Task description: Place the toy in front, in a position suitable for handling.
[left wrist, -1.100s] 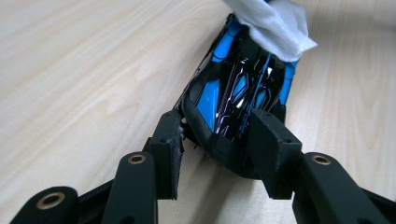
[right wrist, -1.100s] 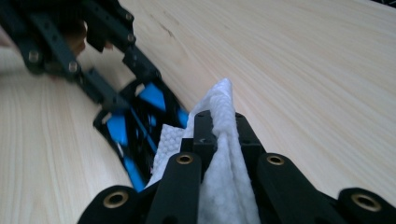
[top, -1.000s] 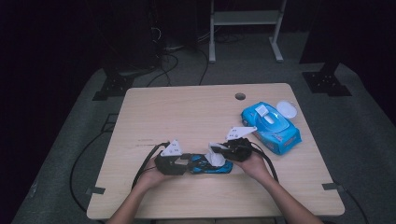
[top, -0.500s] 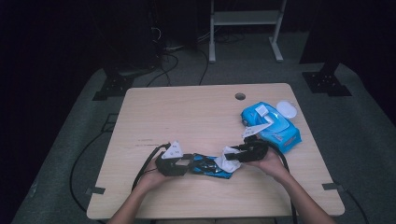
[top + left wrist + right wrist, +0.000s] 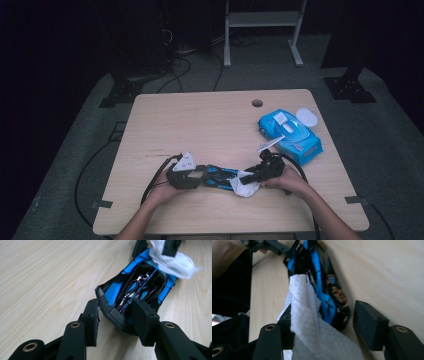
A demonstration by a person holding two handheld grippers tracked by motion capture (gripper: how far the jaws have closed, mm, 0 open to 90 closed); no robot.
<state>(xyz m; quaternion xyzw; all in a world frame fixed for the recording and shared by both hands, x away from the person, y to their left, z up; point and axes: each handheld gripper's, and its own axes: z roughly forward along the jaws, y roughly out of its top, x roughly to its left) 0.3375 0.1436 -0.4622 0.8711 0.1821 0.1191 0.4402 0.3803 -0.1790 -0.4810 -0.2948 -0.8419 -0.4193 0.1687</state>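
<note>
The blue toy car (image 5: 216, 176) lies on the desk (image 5: 210, 125), near the front edge, between the two hands. The left hand-held gripper (image 5: 115, 315) is clamped on one end of the car and keeps it from sliding — its two black pads press on the car's sides.

The right hand-held gripper (image 5: 260, 172) has changed the most. A second ago it was up and a bit to the right, closer to the blue pack of wipes (image 5: 290, 132). Now it has come down to the other end of the car. Its jaws have just been opening, and now they stand apart. The white wipe (image 5: 304, 322) hangs over one jaw and drapes onto the car. The end of the car sits in the gap between the jaws, and the other pad (image 5: 369, 322) looks clear of it — not squeezing.

So the wipe has reached the car, and the cleaning looks about to begin. The wipe is no longer pinched tight, so it could slip off. The right hand-held gripper likely needs to close on the wipe or press it down before rubbing.
</note>
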